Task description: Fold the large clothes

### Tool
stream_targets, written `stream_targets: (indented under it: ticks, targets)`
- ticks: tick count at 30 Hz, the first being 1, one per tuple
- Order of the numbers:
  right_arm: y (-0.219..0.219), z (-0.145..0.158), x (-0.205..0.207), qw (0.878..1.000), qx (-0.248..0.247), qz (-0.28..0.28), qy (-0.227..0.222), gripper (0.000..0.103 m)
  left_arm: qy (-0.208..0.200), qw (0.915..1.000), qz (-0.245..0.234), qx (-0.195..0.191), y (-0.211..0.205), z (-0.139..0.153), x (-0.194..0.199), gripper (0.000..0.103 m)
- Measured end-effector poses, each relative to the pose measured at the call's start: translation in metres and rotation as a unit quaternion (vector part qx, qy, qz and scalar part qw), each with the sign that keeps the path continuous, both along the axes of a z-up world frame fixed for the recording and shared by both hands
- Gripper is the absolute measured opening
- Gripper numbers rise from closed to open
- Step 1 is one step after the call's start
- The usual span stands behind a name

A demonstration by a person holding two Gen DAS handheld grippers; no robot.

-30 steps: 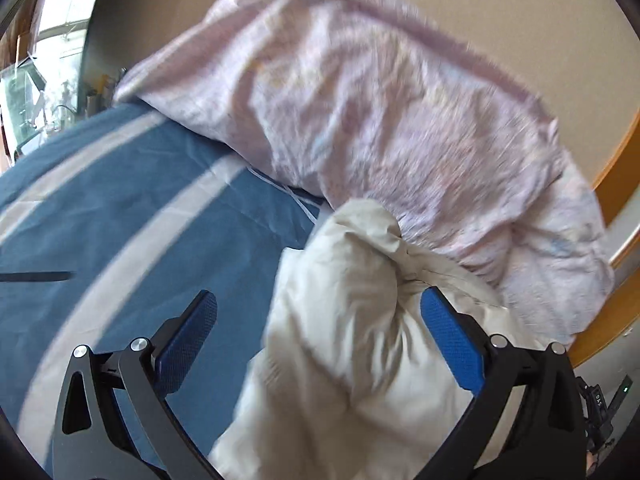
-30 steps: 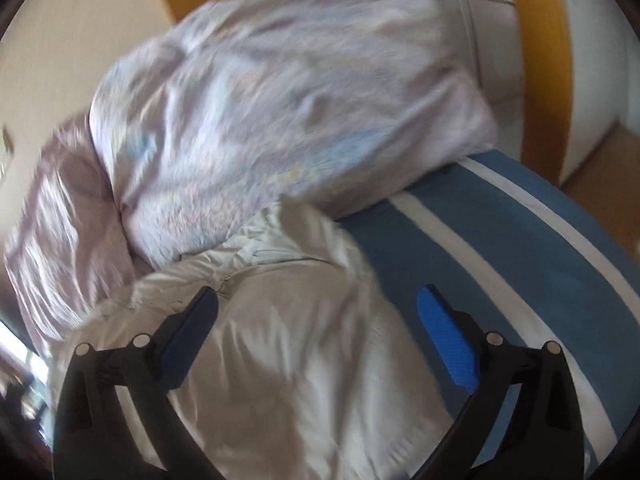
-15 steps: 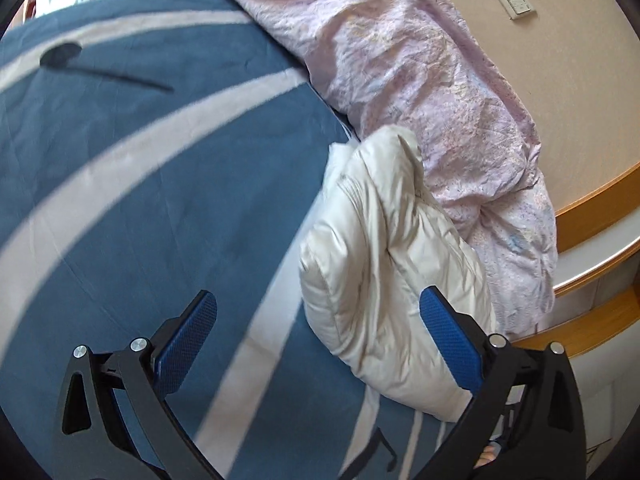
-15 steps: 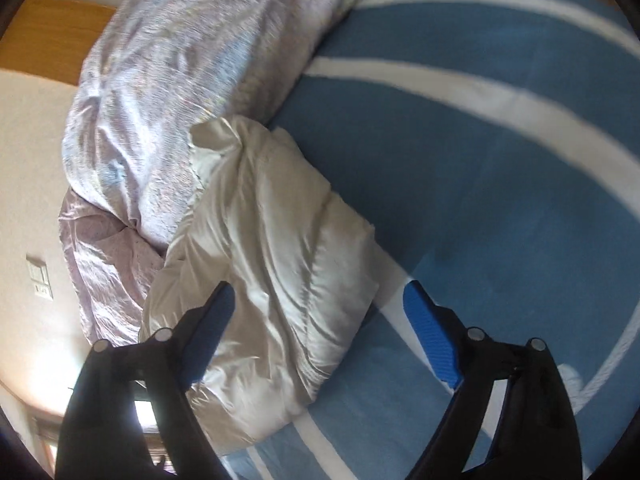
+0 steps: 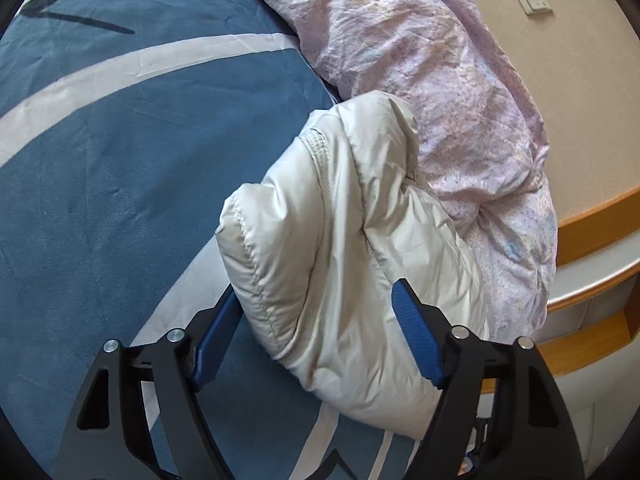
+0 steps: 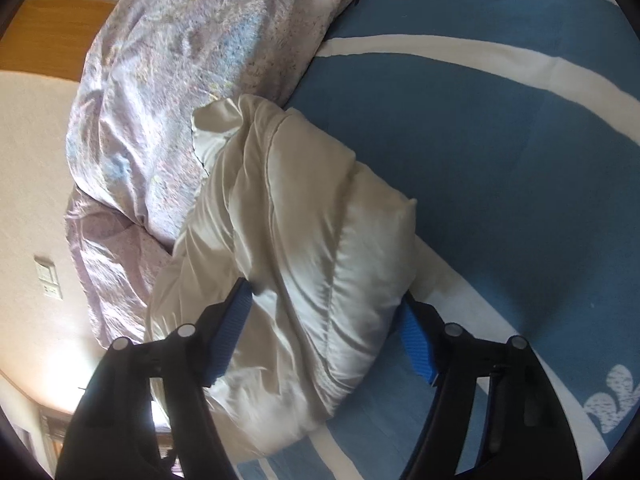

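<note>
cream puffer jacket (image 6: 304, 256) bundled on blue striped bedspread (image 6: 500, 152), right gripper (image 6: 326, 320) fingers straddling it
</note>
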State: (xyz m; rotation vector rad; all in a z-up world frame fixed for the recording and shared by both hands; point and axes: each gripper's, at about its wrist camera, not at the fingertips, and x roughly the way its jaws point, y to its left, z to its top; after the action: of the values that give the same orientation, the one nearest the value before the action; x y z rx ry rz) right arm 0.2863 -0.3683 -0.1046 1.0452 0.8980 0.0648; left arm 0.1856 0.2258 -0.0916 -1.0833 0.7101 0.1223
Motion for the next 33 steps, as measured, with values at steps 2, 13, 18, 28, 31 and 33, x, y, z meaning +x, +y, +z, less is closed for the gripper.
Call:
stream_targets:
  ticks: [2, 13, 18, 28, 31, 33]
  targets:
    - [-0.002, -0.002, 0.001, 1.000, 0.006, -0.002, -0.007, 0.066, -0.001, 0.9999, 0.009, -0.009, 0.002, -0.004, 0.002, 0.068]
    - [0.005, 0.015, -0.001, 0.998, -0.042, 0.012, -0.051, 0.024, -0.043, 0.9978, 0.034, -0.038, 0.013, -0.008, -0.003, 0.023]
    - [0.011, 0.037, -0.007, 0.994, -0.064, 0.022, -0.084, 0.021, -0.069, 0.9971, 0.021, -0.024, 0.013, 0.011, -0.003, 0.018]
    - [0.031, 0.077, -0.037, 0.983, -0.083, 0.078, -0.142, 0.020, -0.110, 0.9936, 0.027, -0.009, 0.035, 0.044, -0.037, 0.017]
    - [0.037, 0.080, -0.051, 0.981, -0.086, 0.097, -0.146, 0.020, -0.112, 0.9931, 0.032, -0.010, 0.043, 0.046, -0.056, 0.017]
    - [0.043, 0.081, -0.062, 0.978, -0.095, 0.115, -0.148, 0.020, -0.113, 0.9929, 0.035, -0.010, 0.048, 0.045, -0.071, 0.017]
